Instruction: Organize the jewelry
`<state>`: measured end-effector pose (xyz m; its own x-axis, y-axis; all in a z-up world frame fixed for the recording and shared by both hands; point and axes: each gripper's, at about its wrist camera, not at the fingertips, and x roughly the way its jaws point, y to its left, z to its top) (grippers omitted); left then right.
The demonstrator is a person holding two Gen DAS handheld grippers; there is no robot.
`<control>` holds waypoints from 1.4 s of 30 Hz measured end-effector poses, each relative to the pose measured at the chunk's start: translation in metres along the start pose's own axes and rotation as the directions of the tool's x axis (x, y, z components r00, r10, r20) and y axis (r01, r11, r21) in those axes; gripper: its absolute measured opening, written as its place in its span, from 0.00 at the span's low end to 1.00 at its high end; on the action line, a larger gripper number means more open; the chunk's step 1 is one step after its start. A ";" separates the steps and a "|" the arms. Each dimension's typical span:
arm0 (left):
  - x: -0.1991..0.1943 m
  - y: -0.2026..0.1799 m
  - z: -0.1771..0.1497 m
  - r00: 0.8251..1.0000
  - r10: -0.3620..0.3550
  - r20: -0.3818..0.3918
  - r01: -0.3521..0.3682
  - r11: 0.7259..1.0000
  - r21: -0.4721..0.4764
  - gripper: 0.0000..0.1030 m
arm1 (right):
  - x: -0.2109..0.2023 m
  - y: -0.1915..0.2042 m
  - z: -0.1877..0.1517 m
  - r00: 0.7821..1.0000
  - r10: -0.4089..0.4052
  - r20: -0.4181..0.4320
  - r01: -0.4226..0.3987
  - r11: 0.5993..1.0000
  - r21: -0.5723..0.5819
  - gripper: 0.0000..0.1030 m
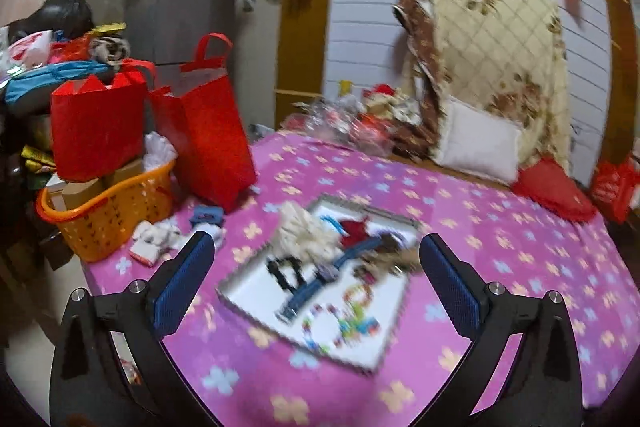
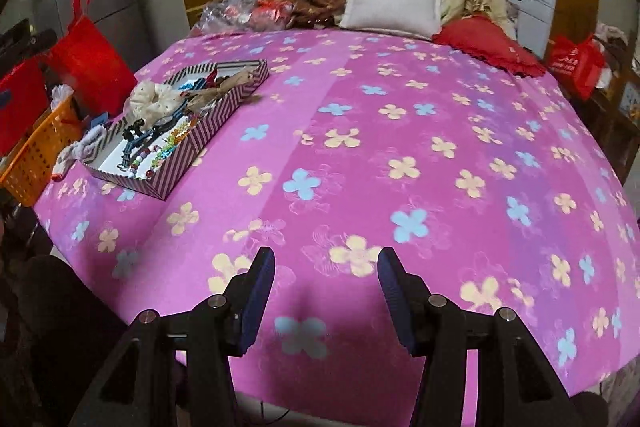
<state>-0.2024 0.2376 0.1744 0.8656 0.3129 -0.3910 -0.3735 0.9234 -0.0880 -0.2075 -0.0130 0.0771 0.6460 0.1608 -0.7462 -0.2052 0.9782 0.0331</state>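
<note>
A striped shallow box (image 1: 384, 355) lies on the pink flowered bed cover (image 1: 500, 247). It holds a cream scrunchie (image 1: 308, 231), a blue watch (image 1: 320, 283), a black clip (image 1: 286, 273), bead bracelets (image 1: 352, 323) and a red piece (image 1: 354, 229). My left gripper (image 1: 318, 271) is open and empty, hovering above the box; this view is blurred. In the right wrist view the box (image 2: 208, 135) sits at the far left with the scrunchie (image 2: 154, 99) and beads (image 2: 168, 143). My right gripper (image 2: 326, 275) is open and empty, low over the bare cover near the front edge.
An orange basket (image 1: 108, 211) and red bags (image 1: 212, 131) stand at the bed's left edge, with small white and blue items (image 1: 168, 235) beside them. A folded quilt (image 1: 492, 59), white pillow (image 2: 392, 5) and red cushion (image 2: 488, 47) lie at the far end.
</note>
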 end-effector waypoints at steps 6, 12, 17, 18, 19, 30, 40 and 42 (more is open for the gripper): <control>-0.034 -0.014 -0.015 0.998 -0.041 -0.038 0.042 0.999 0.031 1.00 | -0.026 -0.002 -0.006 0.999 -0.028 0.047 0.028 1.000 0.003 0.50; -0.049 -0.009 -0.036 0.993 -0.045 -0.112 0.054 0.995 0.078 1.00 | -0.039 0.006 -0.007 0.997 -0.036 0.071 0.036 0.999 0.005 0.55; -0.051 0.003 -0.058 0.978 -0.025 -0.209 0.039 0.997 0.066 1.00 | -0.047 0.026 -0.008 0.994 -0.066 0.092 0.070 0.997 -0.043 0.55; -0.052 0.004 -0.062 0.973 -0.033 -0.227 0.049 0.997 0.066 1.00 | -0.048 0.030 -0.008 0.992 -0.079 0.098 0.085 0.995 -0.052 0.55; -0.052 0.004 -0.066 0.970 -0.029 -0.241 0.048 0.996 0.070 1.00 | -0.049 0.033 -0.008 0.990 -0.092 0.104 0.099 0.993 -0.060 0.56; -0.050 0.005 -0.081 0.951 -0.036 -0.308 0.063 0.995 0.076 1.00 | -0.048 0.040 -0.010 0.988 -0.124 0.095 0.129 0.990 -0.052 0.64; -0.039 -0.008 -0.096 0.926 -0.050 -0.373 0.106 0.986 0.131 1.00 | -0.034 0.033 -0.012 0.990 -0.137 0.038 0.137 0.990 -0.015 0.64; -0.038 -0.009 -0.097 0.923 -0.049 -0.381 0.108 0.985 0.133 1.00 | -0.034 0.032 -0.013 0.990 -0.140 0.036 0.140 0.990 -0.012 0.64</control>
<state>-0.2645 0.1959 0.1008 0.6905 0.1585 -0.7058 -0.2305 0.9730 -0.0070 -0.2451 0.0112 0.0950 0.6943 0.0269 -0.7192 -0.1215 0.9893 -0.0803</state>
